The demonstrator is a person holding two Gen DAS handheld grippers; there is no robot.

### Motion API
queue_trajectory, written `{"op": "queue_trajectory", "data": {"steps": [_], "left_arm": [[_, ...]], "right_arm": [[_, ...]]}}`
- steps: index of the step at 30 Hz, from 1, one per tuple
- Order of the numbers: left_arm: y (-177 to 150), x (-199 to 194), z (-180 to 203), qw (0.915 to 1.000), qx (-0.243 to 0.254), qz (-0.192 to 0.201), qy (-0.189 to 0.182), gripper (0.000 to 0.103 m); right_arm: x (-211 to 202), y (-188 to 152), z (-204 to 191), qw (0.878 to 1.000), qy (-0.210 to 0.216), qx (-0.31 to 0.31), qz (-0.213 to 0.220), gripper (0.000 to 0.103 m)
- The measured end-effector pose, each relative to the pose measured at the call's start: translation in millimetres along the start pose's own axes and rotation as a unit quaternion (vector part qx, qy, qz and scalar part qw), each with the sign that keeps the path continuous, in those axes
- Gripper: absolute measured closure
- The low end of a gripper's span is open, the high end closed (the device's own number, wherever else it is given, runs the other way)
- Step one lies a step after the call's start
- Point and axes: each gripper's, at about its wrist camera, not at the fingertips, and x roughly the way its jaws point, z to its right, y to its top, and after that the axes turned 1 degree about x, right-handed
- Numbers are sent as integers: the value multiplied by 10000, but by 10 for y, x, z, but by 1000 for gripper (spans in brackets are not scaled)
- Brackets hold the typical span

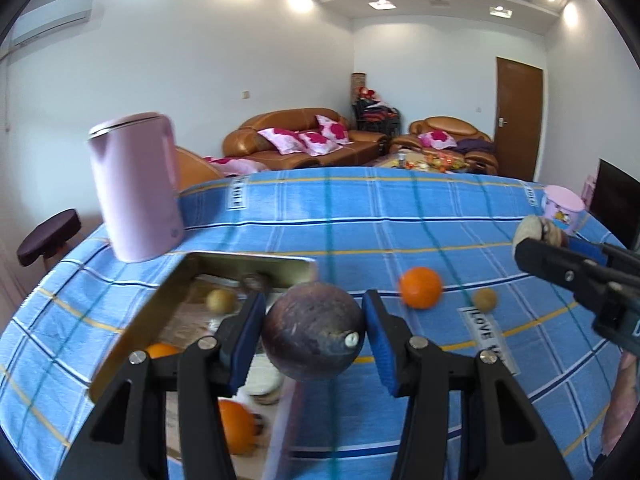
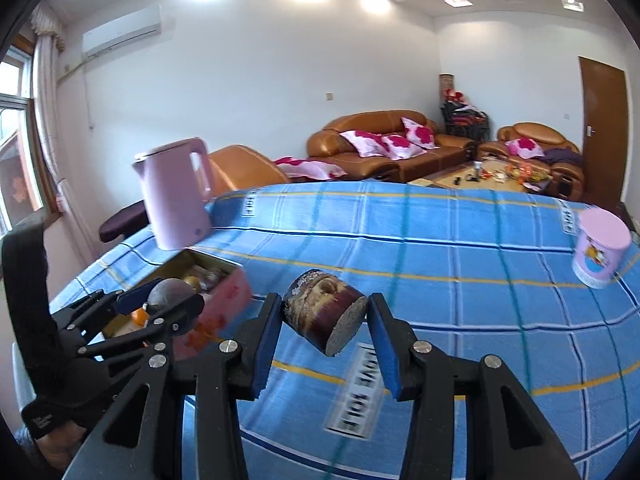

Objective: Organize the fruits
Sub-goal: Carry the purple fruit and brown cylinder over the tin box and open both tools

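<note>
Above table, L tongs [image 1: 314,336] tilted down gripping dark fruit [image 1: 314,330], R tongs [image 2: 324,328] gripping cane piece [image 2: 326,316].

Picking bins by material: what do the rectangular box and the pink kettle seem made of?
Box: likely tin-plated metal, its inner walls gold and shiny with thin folded edges. Pink kettle: probably matte plastic shell, an even dull sheen; a metal body underneath cannot be excluded.

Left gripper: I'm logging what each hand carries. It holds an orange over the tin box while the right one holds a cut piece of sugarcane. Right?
Not quite. The left gripper holds a round dark purple fruit, not an orange; the left wrist view shows it over the tin box. An orange lies loose on the tablecloth. The right gripper does hold the cut sugarcane piece.
</note>
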Motion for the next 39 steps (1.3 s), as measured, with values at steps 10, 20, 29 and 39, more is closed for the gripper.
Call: {"op": "queue_trajectory", "data": {"steps": [10,20,29,39], "left_arm": [[-18,56,-575,9986,-194,-198,449,51],[-114,144,-899,9968,-338,-369,624,51],[-191,192,-1009,9960,-379,-470,658,51],[-214,244,-985,9959,-351,-539,632,51]], "right_arm": [[282,187,-506,9983,465,-324,-139,57],[687,165,-927,9944,784,-540,-449,57],[948,42,-1165,9910,905,-667,-721,57],[1065,-57,-1245,9883,917,-811,-914,57]]}}
